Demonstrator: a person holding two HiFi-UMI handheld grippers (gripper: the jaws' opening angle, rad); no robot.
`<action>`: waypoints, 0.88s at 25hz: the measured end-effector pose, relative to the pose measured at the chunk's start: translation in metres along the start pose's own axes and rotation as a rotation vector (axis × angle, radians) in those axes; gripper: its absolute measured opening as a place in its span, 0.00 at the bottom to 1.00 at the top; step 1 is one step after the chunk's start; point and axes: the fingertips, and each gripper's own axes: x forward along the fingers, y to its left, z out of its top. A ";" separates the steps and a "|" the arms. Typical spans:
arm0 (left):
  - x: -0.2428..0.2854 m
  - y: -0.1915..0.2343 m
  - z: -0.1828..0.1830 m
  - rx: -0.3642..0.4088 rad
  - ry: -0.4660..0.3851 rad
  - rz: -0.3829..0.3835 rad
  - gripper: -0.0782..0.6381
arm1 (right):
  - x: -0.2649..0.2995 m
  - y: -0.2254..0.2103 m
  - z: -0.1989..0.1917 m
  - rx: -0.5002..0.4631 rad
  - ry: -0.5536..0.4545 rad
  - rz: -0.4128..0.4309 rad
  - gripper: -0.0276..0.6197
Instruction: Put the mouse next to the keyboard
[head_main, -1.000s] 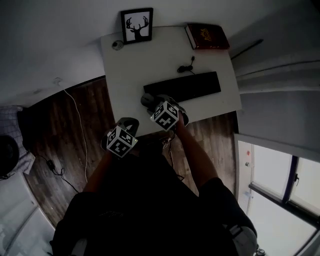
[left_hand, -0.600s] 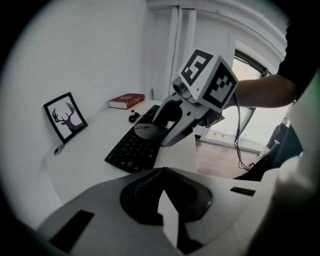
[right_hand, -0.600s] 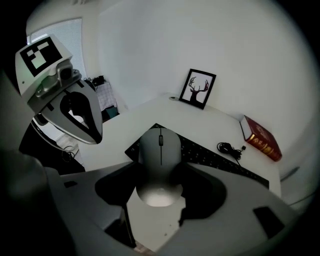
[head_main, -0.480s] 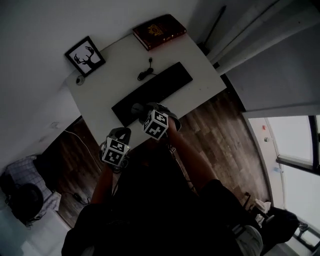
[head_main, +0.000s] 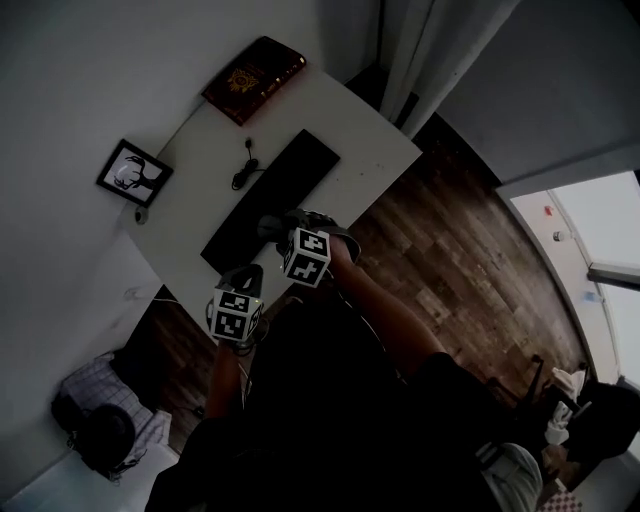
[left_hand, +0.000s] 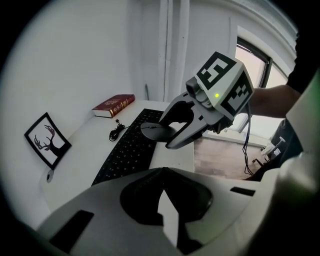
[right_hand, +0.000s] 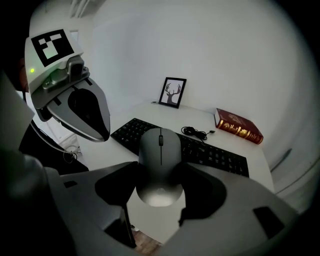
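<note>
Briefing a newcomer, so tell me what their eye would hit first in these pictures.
The grey oval computer mouse, clamped in the right gripper above the white desk, stands out first. Just beyond it lies the long black keyboard, with a red hardcover book at the desk's far corner.
</note>
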 end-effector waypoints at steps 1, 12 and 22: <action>0.000 -0.001 0.002 0.002 0.005 -0.002 0.11 | -0.002 -0.003 -0.003 0.011 -0.004 -0.006 0.49; 0.053 -0.021 0.058 0.044 -0.027 -0.154 0.11 | -0.025 -0.046 -0.043 0.156 0.021 -0.081 0.49; 0.082 -0.010 0.112 0.070 -0.103 -0.269 0.11 | -0.026 -0.085 -0.043 0.207 0.068 -0.078 0.49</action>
